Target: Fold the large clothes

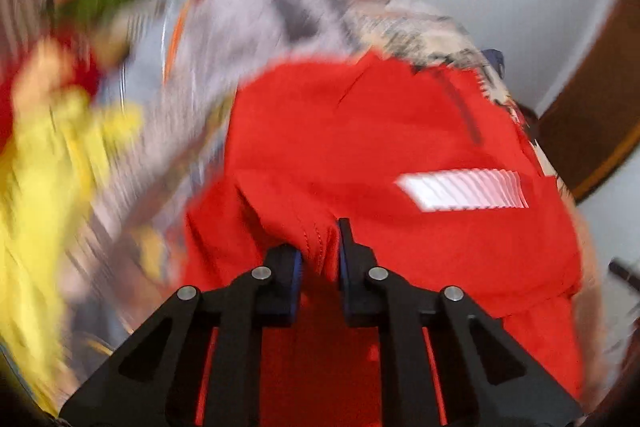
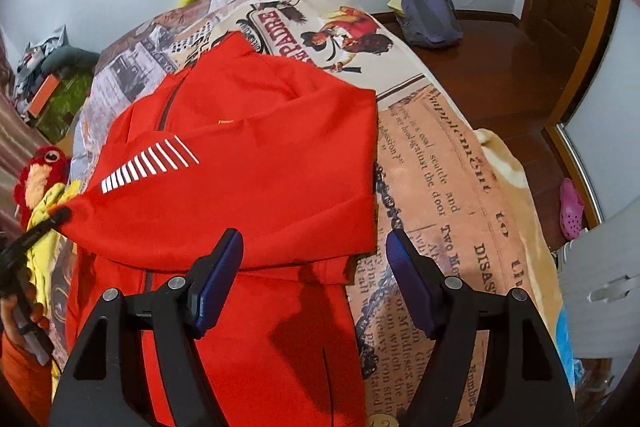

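Observation:
A red zip jacket (image 2: 256, 163) with a white striped patch (image 2: 150, 165) lies partly folded on a bed with a newspaper-print cover (image 2: 432, 179). In the blurred left wrist view my left gripper (image 1: 320, 247) is shut on a bunched fold of the red jacket (image 1: 360, 131) and holds it up. That gripper also shows at the left edge of the right wrist view (image 2: 60, 215), pinching the jacket's left corner. My right gripper (image 2: 316, 243) is open and empty, hovering just above the jacket's near folded edge.
A red and yellow plush toy (image 2: 40, 179) lies at the bed's left side. A grey-blue bag (image 2: 430, 11) sits on the wooden floor (image 2: 500, 75) past the bed. A pink shoe (image 2: 570, 207) lies at the right. A blanket (image 2: 516, 171) covers the bed's right edge.

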`<action>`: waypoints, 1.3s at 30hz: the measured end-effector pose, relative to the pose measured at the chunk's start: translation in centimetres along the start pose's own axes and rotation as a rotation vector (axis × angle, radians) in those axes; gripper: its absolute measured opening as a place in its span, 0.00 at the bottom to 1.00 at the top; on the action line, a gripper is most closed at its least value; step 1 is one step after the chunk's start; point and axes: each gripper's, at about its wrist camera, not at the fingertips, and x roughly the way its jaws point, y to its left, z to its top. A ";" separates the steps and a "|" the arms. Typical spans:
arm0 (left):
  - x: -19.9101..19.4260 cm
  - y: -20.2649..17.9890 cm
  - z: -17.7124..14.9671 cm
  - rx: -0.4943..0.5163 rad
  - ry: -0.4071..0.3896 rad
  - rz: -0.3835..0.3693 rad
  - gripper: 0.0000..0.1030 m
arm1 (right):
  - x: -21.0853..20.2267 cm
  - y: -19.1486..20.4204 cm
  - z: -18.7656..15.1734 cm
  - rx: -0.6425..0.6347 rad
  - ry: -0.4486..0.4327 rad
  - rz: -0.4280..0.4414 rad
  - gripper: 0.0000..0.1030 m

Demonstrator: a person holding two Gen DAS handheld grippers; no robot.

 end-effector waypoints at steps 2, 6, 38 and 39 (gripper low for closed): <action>-2.6 -1.5 1.0 0.082 -0.101 0.017 0.13 | -0.1 0.0 0.3 0.001 -0.006 0.000 0.69; -6.7 -2.6 2.5 0.169 -0.266 0.055 0.13 | 0.1 0.3 0.6 -0.003 -0.015 0.009 0.69; 0.5 5.9 4.8 0.151 0.083 -0.035 0.70 | 1.6 4.1 5.7 -0.169 -0.033 -0.032 0.78; 0.5 5.7 5.6 0.149 0.074 -0.048 0.70 | 1.6 4.1 6.7 -0.152 -0.049 -0.019 0.81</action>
